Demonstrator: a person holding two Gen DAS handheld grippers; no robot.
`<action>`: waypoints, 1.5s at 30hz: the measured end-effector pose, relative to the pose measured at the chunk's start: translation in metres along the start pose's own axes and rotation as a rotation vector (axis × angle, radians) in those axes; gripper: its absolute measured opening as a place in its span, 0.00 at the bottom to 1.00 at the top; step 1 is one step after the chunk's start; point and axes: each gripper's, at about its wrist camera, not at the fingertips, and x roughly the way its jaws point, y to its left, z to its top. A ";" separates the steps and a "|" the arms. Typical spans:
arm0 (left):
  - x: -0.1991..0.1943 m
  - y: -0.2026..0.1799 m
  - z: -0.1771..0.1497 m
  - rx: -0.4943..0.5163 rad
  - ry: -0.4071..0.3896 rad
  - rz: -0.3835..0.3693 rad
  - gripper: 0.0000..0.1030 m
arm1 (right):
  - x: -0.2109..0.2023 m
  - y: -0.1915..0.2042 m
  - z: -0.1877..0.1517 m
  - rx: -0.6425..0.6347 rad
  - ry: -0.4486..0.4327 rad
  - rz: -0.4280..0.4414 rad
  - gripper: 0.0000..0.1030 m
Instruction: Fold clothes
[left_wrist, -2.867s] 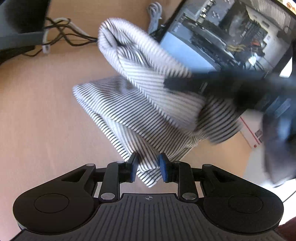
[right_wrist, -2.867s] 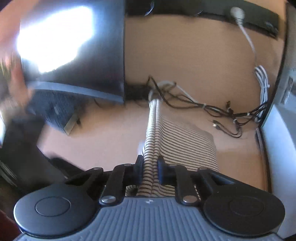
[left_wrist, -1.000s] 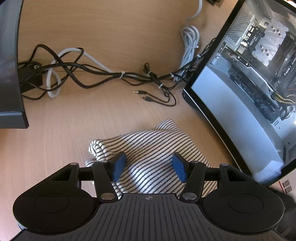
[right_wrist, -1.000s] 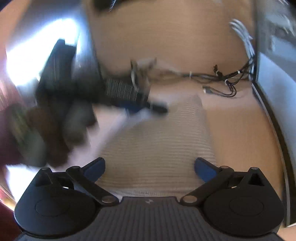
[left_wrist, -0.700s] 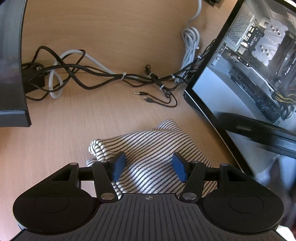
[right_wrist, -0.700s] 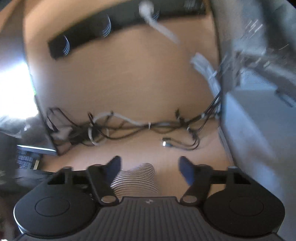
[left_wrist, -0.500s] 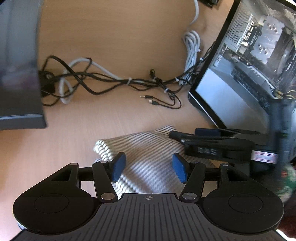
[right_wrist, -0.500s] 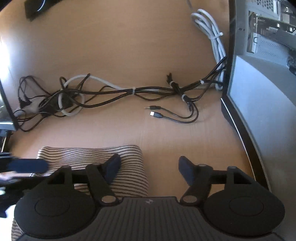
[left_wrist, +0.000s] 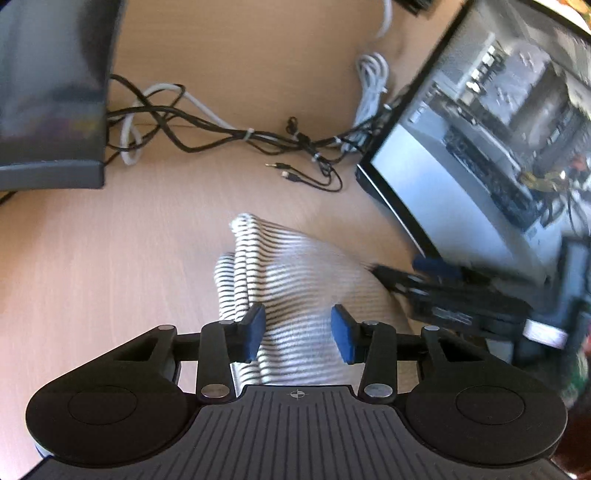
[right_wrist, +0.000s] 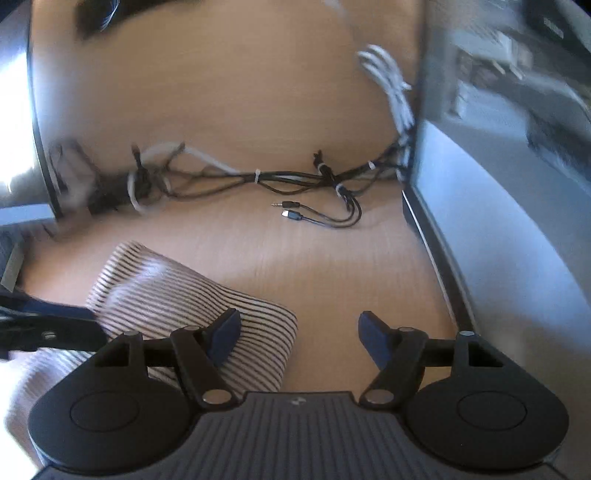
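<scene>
Now your left gripper (left_wrist: 297, 328) hangs part open over the folded striped shirt (left_wrist: 295, 280) on the desk (left_wrist: 110, 258), gripping nothing; your right gripper (right_wrist: 300, 334) (spread wide, empty) sits at the shirt's right edge.

Bright daylight, warm on the counter (left_wrist: 184, 258). Strong fisheye bending at edges in both views. Motion blur: striped cloth (left_wrist: 295, 273) smeared in left view, right edge blurred too; right view soft all over, cables (right_wrist: 258, 177) streaked. White glare blown out at far left of right view. Soft shadows under cloth.
</scene>
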 end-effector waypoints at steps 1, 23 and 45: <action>-0.004 0.000 0.001 -0.008 -0.005 0.006 0.53 | -0.008 -0.009 -0.001 0.067 0.001 0.046 0.74; 0.045 0.025 -0.014 0.188 0.255 -0.322 0.70 | -0.043 0.049 -0.098 0.564 -0.046 -0.016 0.71; 0.103 -0.006 0.029 0.327 0.159 -0.256 0.49 | -0.022 0.046 -0.065 0.169 -0.167 -0.352 0.39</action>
